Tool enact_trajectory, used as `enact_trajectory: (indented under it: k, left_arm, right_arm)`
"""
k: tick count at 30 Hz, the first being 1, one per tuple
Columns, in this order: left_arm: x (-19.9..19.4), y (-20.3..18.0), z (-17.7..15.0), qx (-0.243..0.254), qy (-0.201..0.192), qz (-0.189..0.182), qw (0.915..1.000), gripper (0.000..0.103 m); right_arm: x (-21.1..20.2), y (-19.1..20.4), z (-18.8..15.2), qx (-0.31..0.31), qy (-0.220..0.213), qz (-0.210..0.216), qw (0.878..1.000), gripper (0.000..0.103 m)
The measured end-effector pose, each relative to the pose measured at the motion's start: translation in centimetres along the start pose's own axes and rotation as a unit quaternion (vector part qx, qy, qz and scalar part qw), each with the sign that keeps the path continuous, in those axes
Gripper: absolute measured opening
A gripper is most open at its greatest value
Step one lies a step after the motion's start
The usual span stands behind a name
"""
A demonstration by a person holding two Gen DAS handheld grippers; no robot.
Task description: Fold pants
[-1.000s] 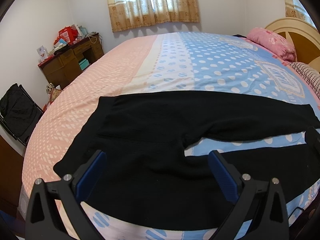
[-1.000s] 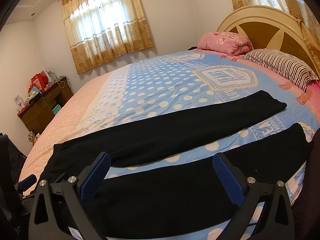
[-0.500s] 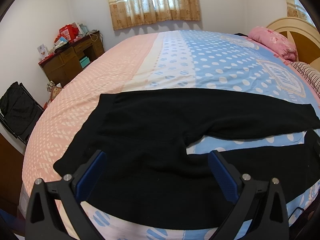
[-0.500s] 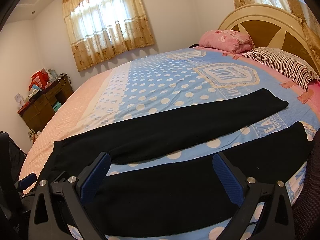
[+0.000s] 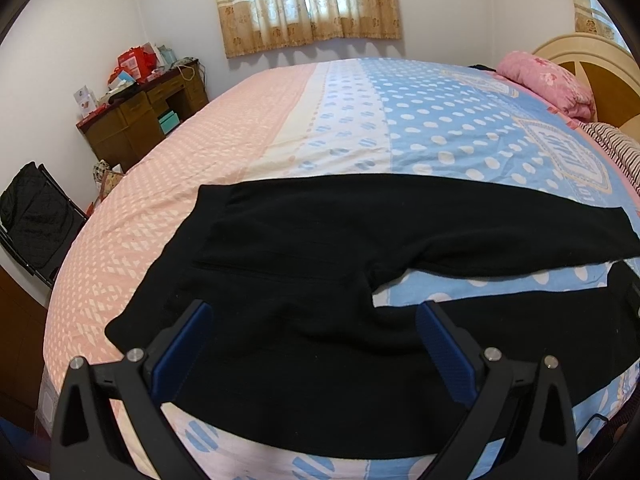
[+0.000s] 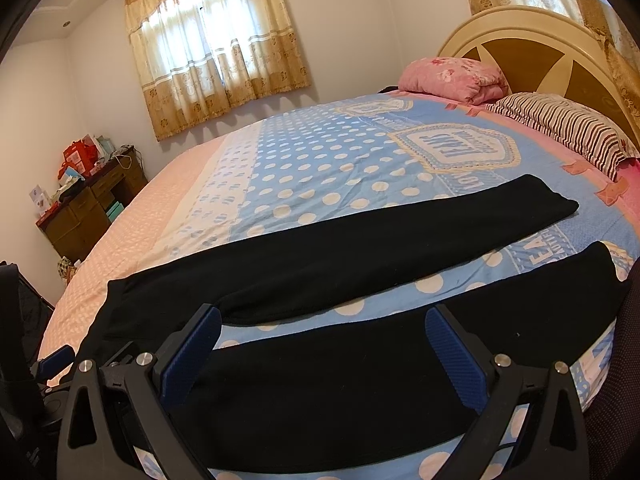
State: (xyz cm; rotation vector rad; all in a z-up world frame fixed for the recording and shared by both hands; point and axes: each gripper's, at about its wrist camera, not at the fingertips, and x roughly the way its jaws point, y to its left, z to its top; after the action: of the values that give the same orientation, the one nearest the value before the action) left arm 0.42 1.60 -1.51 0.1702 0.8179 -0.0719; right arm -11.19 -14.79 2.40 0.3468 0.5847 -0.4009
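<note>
Black pants [image 5: 304, 264] lie flat across the near side of the bed, waistband to the left and both legs stretched right with a strip of sheet between them. My left gripper [image 5: 314, 322] hovers open above the seat and near leg, nothing between its blue pads. In the right wrist view the far leg [image 6: 380, 240] and near leg [image 6: 360, 376] run toward the headboard. My right gripper [image 6: 322, 332] is open over the near leg, holding nothing. The left gripper's tip [image 6: 58, 358] shows at that view's lower left.
The bed [image 5: 240, 128] has a pink and blue dotted sheet. A pink pillow [image 6: 456, 78] and a striped pillow [image 6: 568, 128] rest by the headboard [image 6: 532, 44]. A cluttered wooden desk [image 5: 140, 120] and a black bag on a rack [image 5: 36, 220] stand left of the bed.
Both wrist views have shifted slightly, the left one rising a little over the pants. The pants have not moved and both grippers stay open.
</note>
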Motion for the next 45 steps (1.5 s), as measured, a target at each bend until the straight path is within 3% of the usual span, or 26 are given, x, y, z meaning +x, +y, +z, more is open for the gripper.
enact_trajectory:
  k: [19,25,29,34,39,45]
  left_arm:
    - [2.4,0.2,0.2,0.001,0.028,-0.006,0.9996,0.103]
    - [4.2,3.5,1.3,-0.024,0.035,0.0,0.9991,0.103]
    - [6.0,6.5,2.3,-0.042,0.041,0.032,0.9978,0.103]
    - [8.6,8.7,3.1,-0.059,0.06,0.041,0.9956,0.103]
    - [11.2,9.6,2.7,-0.065,0.089,0.038,0.9932,0.103]
    - [13.0,10.3,2.5,-0.067,0.104,0.033,0.9917,0.103]
  right_arm:
    - [2.6,0.1,-0.2,-0.012,0.03,0.004,0.999,0.102]
    - [5.8,2.1,2.5,-0.069,0.075,0.049,0.994,0.102]
    - [10.5,6.5,5.9,-0.142,0.127,0.123,0.974,0.102]
    - [18.1,12.6,8.4,-0.23,0.152,0.17,0.946,0.101]
    - [25.7,18.3,8.0,-0.288,0.202,0.201,0.914,0.074]
    - [30.0,21.7,6.4,-0.327,0.233,0.232,0.886,0.073]
